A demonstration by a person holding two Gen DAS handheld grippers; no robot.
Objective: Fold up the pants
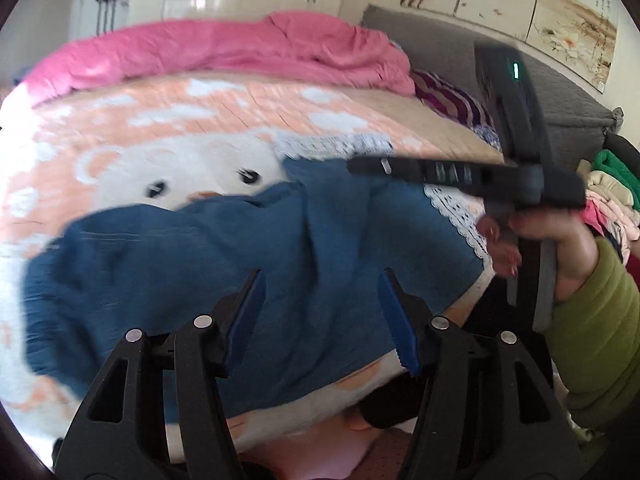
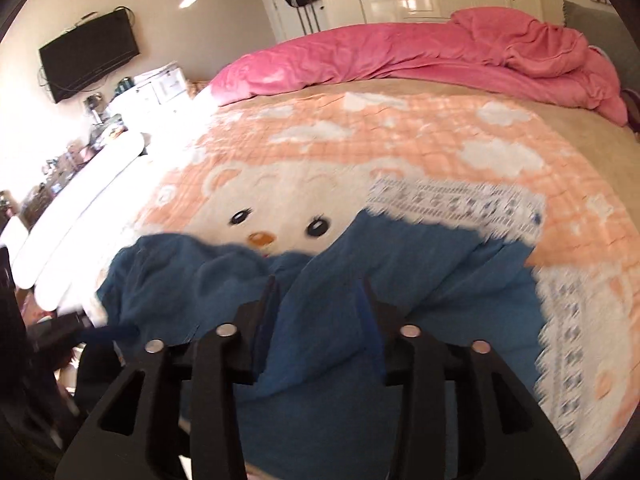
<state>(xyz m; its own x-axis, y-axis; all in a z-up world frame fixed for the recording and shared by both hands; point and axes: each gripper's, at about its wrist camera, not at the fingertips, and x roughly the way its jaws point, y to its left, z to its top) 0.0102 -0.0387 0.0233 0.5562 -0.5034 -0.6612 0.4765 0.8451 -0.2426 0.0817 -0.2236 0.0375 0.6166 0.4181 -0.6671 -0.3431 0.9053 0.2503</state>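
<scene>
Left wrist view showed the blue pants [image 1: 240, 264] lying rumpled on the bed [image 1: 160, 128], over its peach bear-print blanket near the front edge. The left gripper [image 1: 320, 304] hovered above them, jaws apart and empty. The right gripper [image 2: 320, 308] also stood parted, with blue cloth between its fingers [image 2: 372, 320]; whether they pressed it I could not tell.

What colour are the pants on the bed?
Blue pants; the right wrist view shows them best.
</scene>
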